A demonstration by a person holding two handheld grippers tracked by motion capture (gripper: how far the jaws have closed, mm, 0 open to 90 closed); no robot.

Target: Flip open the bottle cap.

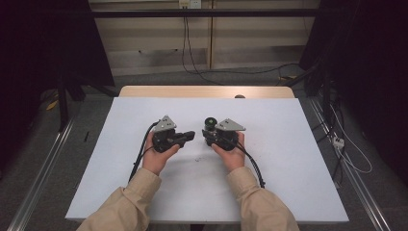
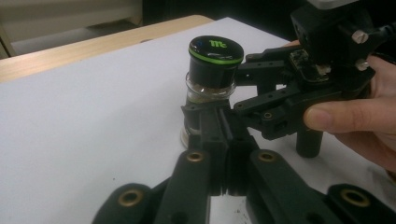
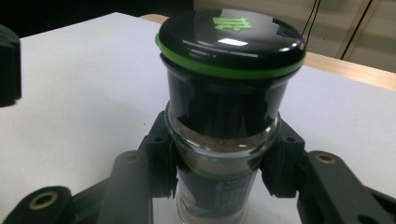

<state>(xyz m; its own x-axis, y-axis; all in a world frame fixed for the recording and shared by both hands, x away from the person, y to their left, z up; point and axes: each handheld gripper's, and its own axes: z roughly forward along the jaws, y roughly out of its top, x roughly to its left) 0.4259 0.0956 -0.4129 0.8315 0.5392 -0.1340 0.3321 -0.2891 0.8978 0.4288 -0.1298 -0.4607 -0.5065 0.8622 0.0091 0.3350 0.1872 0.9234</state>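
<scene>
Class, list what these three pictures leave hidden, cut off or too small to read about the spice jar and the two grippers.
- Spice jar: its base is cut off by the bottom edge of the right gripper view; its label print is too small.
- Jar's lower body in the left gripper view: hidden behind the shut left gripper.
- High view: the right gripper covers the jar's body.

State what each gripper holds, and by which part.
The right gripper clamps the spice jar by its glass body, below the black cap. The left gripper is shut on nothing, in front of the jar.
</scene>
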